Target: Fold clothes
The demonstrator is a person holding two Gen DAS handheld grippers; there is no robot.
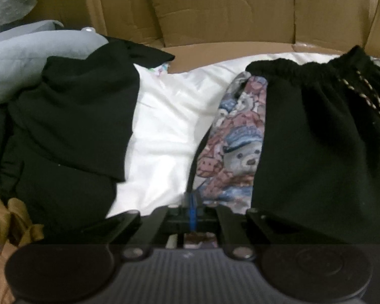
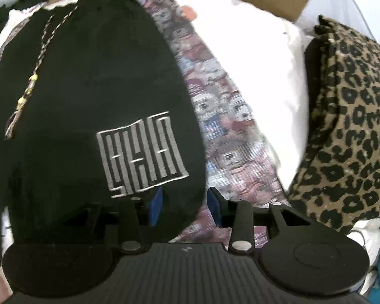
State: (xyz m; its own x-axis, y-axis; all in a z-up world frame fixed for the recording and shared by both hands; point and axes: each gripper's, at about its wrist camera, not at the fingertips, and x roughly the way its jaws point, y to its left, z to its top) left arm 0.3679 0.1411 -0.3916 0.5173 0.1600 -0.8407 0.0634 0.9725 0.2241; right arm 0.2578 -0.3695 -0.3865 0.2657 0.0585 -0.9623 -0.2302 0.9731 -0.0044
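Observation:
A black drawstring garment (image 1: 316,139) with a grey maze-like logo (image 2: 141,152) lies flat on top of a teddy-bear print cloth (image 1: 235,149), which shows along its side (image 2: 228,139). My left gripper (image 1: 192,212) is shut, its blue pads pressed together on the near edge of the teddy-bear cloth. My right gripper (image 2: 185,205) is open, and the near edge of the black garment (image 2: 88,101) lies between its blue pads (image 2: 155,205). The braided drawstring (image 2: 33,83) with yellow beads trails across the black fabric.
White bedding (image 1: 164,126) lies under everything. A heap of black clothes (image 1: 76,114), a pale grey-blue cloth (image 1: 25,58) and tan cloth (image 1: 12,217) lie at the left. Brown cardboard (image 1: 215,12) stands behind. A folded leopard-print garment (image 2: 349,126) sits at the right.

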